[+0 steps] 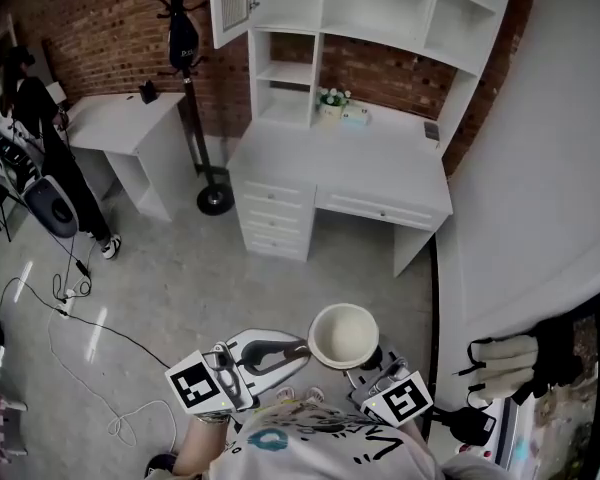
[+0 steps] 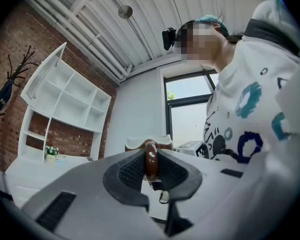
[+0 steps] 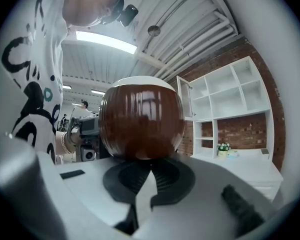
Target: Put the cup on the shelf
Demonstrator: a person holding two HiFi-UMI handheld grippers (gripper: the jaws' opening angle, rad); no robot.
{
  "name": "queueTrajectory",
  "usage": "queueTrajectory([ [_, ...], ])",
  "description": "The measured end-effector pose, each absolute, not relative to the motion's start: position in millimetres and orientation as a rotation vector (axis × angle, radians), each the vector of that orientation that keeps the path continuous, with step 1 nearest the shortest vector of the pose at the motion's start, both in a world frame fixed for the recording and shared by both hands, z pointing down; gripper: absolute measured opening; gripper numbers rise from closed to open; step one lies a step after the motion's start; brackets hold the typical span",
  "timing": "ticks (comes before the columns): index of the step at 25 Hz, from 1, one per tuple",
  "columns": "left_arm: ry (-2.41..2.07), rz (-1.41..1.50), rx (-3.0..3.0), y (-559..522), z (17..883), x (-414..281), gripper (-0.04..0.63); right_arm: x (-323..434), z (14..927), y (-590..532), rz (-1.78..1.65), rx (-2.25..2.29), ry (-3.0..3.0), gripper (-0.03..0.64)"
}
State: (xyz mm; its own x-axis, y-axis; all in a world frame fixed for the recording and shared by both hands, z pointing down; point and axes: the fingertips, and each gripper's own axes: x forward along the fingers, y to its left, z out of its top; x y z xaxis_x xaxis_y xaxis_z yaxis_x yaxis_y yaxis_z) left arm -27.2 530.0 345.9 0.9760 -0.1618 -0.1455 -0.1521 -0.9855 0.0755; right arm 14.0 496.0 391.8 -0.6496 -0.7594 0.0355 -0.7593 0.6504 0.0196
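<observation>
The cup (image 1: 343,335), brown outside and white inside, hangs upright over the floor close to my body. My left gripper (image 1: 298,349) is shut on its brown ring handle (image 2: 151,160), which stands between the pads in the left gripper view. My right gripper (image 1: 366,365) sits just under the cup. In the right gripper view its jaws are shut, and the cup's round brown body (image 3: 141,118) rests right above their tips. The white shelf unit (image 1: 380,8) stands on a white desk (image 1: 360,163) against the brick wall, a few steps ahead. Its compartments look open and bare.
A small plant pot (image 1: 330,103) and a pale box (image 1: 356,115) sit at the back of the desk. A coat stand (image 1: 185,68) and a smaller white desk (image 1: 130,118) are to the left. Cables (image 1: 80,308) trail on the floor. White gloves (image 1: 500,353) lie at right.
</observation>
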Motion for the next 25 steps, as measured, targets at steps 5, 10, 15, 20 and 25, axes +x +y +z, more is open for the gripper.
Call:
queueTrajectory([
  [5, -0.258, -0.244, 3.056, 528, 347, -39, 0.06, 2, 392, 493, -0.006, 1.283, -2.825, 0.028],
  [10, -0.256, -0.236, 3.06, 525, 349, -50, 0.06, -9, 396, 491, -0.005, 1.275, -2.81, 0.028],
  [15, -0.242, -0.24, 3.072, 523, 352, -59, 0.06, -25, 401, 487, -0.019, 1.26, -2.798, 0.028],
  [20, -0.249, -0.237, 3.062, 513, 361, -70, 0.06, -36, 409, 477, -0.02, 1.268, -2.785, 0.028],
  [25, -0.269, -0.24, 3.043, 505, 364, -72, 0.06, -37, 412, 469, -0.016, 1.239, -2.791, 0.028],
])
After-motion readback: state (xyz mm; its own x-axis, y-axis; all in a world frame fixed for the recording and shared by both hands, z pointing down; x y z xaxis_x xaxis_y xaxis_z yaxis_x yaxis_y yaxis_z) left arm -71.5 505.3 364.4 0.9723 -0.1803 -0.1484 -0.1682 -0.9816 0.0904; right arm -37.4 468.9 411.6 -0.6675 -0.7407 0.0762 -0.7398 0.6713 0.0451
